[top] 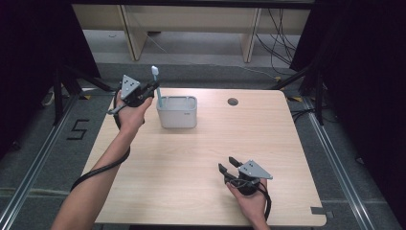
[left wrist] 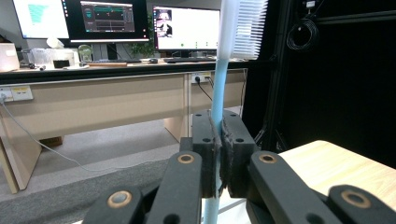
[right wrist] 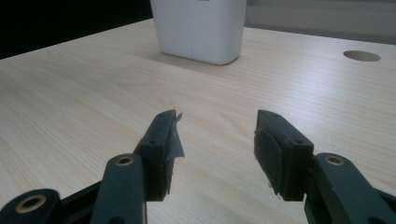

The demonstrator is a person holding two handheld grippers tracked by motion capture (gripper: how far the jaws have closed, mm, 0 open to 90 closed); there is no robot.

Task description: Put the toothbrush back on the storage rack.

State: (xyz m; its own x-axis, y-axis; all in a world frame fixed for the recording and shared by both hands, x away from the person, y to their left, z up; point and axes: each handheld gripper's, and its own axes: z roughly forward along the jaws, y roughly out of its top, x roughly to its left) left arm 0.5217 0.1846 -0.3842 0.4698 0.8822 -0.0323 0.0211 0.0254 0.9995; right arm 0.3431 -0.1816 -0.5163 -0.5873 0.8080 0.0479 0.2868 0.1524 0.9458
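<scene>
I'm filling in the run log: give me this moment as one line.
left tool: shut on toothbrush, upright, bristles up | toothbrush: lower end over white holder | right tool: open, empty, near table front edge

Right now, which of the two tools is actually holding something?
The left tool, up beside the white container: it's shut on the light blue toothbrush. The right tool sits open over the table, holding nothing.
</scene>
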